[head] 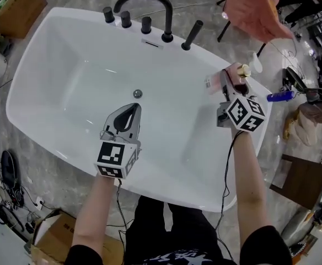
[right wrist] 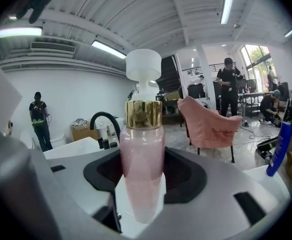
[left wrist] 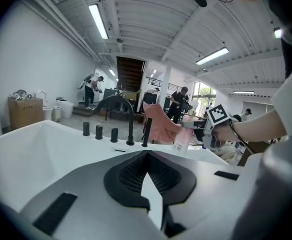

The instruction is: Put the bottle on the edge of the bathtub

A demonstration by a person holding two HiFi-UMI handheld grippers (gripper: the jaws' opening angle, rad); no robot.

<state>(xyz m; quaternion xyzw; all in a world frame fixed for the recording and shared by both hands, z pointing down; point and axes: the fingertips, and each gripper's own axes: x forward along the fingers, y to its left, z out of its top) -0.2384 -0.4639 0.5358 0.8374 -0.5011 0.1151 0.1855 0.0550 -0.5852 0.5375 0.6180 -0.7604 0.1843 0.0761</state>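
My right gripper (head: 231, 85) is shut on a pink bottle (head: 221, 81) with a gold collar and a white pump cap. It holds the bottle over the right rim of the white bathtub (head: 84, 16). In the right gripper view the bottle (right wrist: 142, 134) stands between the jaws with its cap pointing away. The left gripper view shows the same bottle (left wrist: 181, 140) off to the right, above the tub's far edge. My left gripper (head: 132, 108) hangs over the tub's near middle with its jaws together and nothing in them.
A black faucet (head: 166, 15) and several black knobs stand on the far rim. The drain (head: 138, 93) lies in the tub floor. A pink chair (head: 260, 7), a blue bottle (head: 279, 96) and cables are to the right. A cardboard box (head: 15, 7) sits far left.
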